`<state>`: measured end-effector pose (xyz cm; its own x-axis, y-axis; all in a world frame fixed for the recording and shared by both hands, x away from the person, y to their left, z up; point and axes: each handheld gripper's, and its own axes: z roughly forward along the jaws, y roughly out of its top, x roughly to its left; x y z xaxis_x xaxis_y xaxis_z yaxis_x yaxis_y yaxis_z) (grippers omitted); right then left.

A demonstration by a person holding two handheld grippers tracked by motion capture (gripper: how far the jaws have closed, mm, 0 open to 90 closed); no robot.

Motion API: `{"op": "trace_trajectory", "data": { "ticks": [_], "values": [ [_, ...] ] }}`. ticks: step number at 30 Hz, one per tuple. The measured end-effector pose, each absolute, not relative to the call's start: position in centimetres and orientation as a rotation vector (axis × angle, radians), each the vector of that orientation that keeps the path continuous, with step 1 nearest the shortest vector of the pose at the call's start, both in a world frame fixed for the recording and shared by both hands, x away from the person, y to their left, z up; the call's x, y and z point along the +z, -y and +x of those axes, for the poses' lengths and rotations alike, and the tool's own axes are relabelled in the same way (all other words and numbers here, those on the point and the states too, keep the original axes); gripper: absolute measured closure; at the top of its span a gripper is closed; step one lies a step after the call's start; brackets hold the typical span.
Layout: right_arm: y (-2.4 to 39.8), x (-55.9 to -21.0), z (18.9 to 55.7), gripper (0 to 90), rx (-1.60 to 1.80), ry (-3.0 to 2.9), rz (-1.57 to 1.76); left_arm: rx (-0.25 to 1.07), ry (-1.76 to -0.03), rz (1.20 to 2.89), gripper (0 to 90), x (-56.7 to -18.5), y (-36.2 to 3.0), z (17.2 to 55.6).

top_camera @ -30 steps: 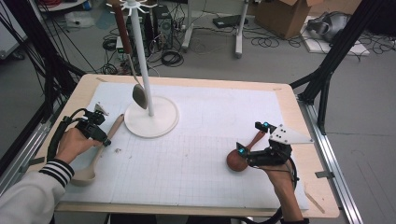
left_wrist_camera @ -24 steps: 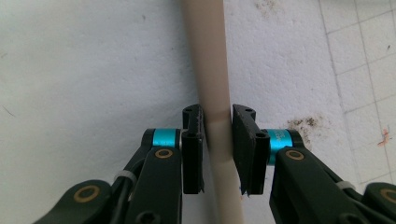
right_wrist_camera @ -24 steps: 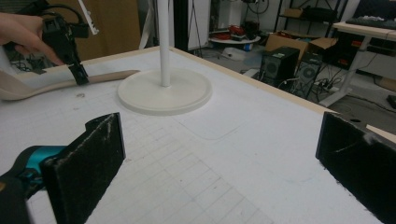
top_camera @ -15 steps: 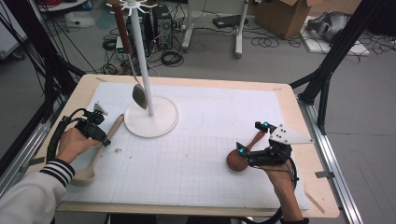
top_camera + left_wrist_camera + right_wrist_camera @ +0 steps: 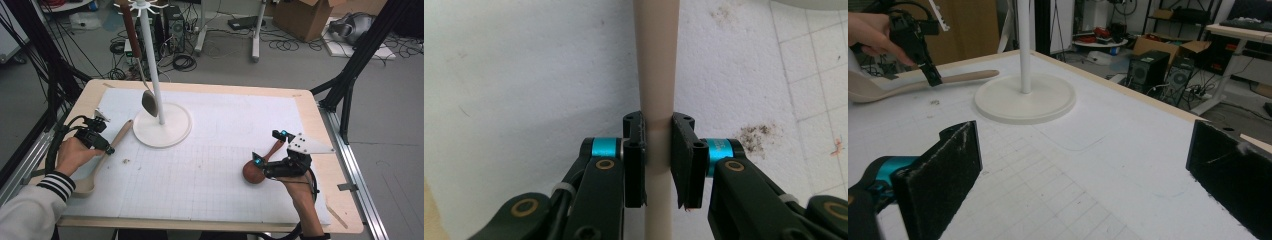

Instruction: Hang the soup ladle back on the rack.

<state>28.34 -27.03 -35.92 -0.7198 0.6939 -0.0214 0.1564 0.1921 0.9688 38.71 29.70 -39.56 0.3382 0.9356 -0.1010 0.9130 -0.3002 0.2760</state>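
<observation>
Item count, table area:

- Tools: two, left tool [image 5: 104, 145] and right tool [image 5: 267, 159].
- Spoons: three in total. One pale wooden spoon [image 5: 102, 162] and one dark brown spoon [image 5: 257, 169] lie on the table [image 5: 320, 150]; one metal spoon [image 5: 148, 101] hangs from the stand.
- Stands: one white stand [image 5: 162, 131] with a round base.
- Mats: one white gridded mat [image 5: 220, 150].

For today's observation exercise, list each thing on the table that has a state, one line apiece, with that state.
Pale wooden spoon: lying flat on the mat, handle between the left gripper's fingers.
Left gripper: fingers closed on the spoon handle, having just been closing.
Right gripper: fingers wide open, nothing between them.
Dark brown spoon: lying flat beside the right gripper.
Metal spoon: hanging from the white stand.
</observation>
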Motion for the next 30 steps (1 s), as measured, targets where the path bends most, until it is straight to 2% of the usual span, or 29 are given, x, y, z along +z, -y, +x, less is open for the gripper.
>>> {"op": "trace_trajectory", "data": {
  "ticks": [8,16,30],
  "values": [
    [27.0,-35.9,28.4,0.6,1.559,-2.009,0.794,0.142,-1.584,2.286,77.1,-38.1,-30.3,38.1],
    [27.0,-35.7,28.3,0.5,1.554,-2.011,0.785,0.189,-1.487,2.174,77.2,-35.6,-31.7,36.9],
    [26.4,-35.2,28.3,0.5,1.560,-2.012,0.770,0.302,-1.242,2.108,77.2,-33.3,-31.4,33.8]
  ]
}}
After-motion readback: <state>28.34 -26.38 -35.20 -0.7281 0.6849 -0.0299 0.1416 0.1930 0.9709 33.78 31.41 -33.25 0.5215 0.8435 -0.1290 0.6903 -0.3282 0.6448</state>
